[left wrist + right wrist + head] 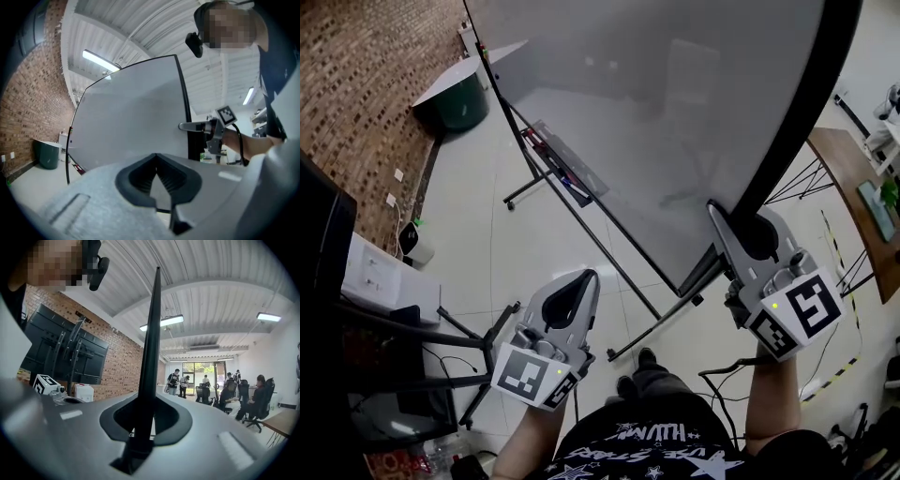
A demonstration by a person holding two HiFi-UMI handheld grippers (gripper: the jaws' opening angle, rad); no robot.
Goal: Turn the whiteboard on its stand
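The whiteboard [675,122] stood tilted on its stand [609,253], its grey face slanting above and ahead of both sets of jaws. I observed the right gripper [739,225] closed on the board's black edge frame [151,357]. The frame ran straight up between the jaws, which gripped it from both sides. The left gripper [583,281] was held below and to the left of that grip, apart from the board. Its jaws met at the tips with nothing between them. A pen tray [562,169] ran along the board's far edge, beyond the left jaws. Farther out were the tiled floor [487,234], a green bin [459,103] and a brick wall [366,84].
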